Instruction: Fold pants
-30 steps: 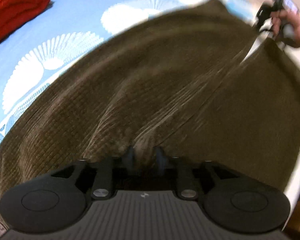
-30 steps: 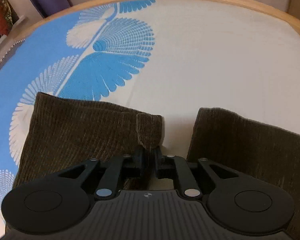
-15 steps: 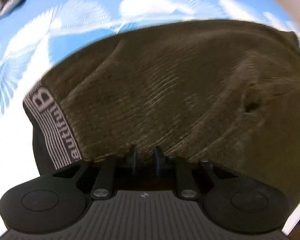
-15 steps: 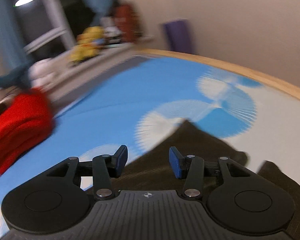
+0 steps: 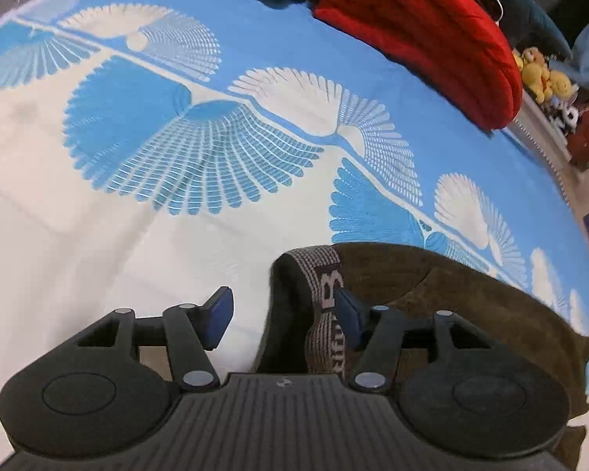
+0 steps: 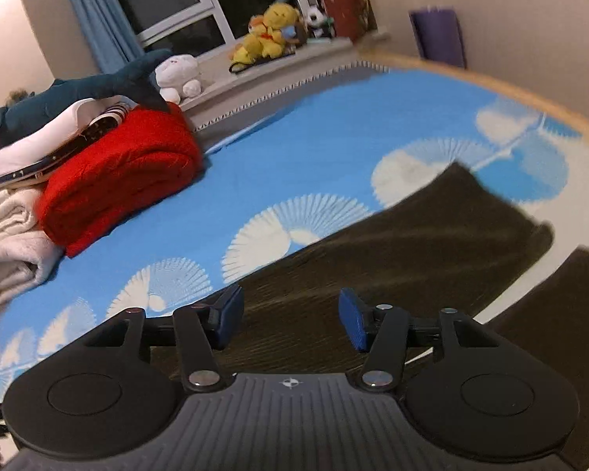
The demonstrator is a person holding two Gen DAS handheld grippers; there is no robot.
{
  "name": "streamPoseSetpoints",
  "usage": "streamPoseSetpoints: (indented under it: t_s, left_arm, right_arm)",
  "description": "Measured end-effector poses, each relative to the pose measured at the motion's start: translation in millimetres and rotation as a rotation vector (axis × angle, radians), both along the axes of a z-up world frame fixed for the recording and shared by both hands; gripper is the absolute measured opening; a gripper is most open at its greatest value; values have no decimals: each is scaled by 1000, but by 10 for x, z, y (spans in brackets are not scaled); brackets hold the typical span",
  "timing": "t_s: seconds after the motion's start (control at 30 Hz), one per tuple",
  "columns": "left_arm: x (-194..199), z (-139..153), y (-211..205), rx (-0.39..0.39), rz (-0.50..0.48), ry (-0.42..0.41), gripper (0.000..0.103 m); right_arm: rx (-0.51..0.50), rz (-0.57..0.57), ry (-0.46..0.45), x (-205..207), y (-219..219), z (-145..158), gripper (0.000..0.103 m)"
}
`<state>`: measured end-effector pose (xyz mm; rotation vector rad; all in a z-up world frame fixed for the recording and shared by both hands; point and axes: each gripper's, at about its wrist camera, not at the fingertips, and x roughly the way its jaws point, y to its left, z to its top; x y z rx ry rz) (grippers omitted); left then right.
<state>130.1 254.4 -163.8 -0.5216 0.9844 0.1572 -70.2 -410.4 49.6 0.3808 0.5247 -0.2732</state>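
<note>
The dark brown corduroy pants (image 5: 451, 298) lie flat on the blue and white bed sheet (image 5: 200, 149). Their striped grey waistband (image 5: 326, 298) with a letter B runs between my left fingers. My left gripper (image 5: 282, 314) is open over the waistband end and holds nothing. In the right wrist view the pants (image 6: 412, 243) stretch away towards two separate leg ends at the right. My right gripper (image 6: 288, 320) is open above the pants and empty.
A folded red blanket (image 6: 114, 180) and pale bedding (image 6: 8, 231) lie at the head of the bed. Plush toys (image 6: 267, 35) sit on the window ledge. The wooden bed frame (image 6: 530, 98) curves along the far edge.
Both grippers have let go of the pants and opened. The left one has drawn back to the waistband; the right one has lifted and swung towards the window.
</note>
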Motion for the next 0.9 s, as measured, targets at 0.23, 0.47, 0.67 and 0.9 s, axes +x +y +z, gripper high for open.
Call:
streamPoseSetpoints:
  t_s: [0.23, 0.47, 0.67, 0.9]
  left_arm:
    - [80, -114, -283, 10, -40, 7, 62]
    - [38, 188, -447, 181, -99, -111, 25]
    - [-101, 294, -421, 271, 1, 88, 31]
    - [-659, 725, -511, 202, -94, 179, 66]
  right_arm:
    - [-54, 16, 50, 191, 62, -173, 56]
    - [-58, 13, 60, 303, 22, -239, 56]
    - [-17, -3, 52, 305, -71, -238, 56]
    - [49, 28, 33, 235, -78, -184, 56]
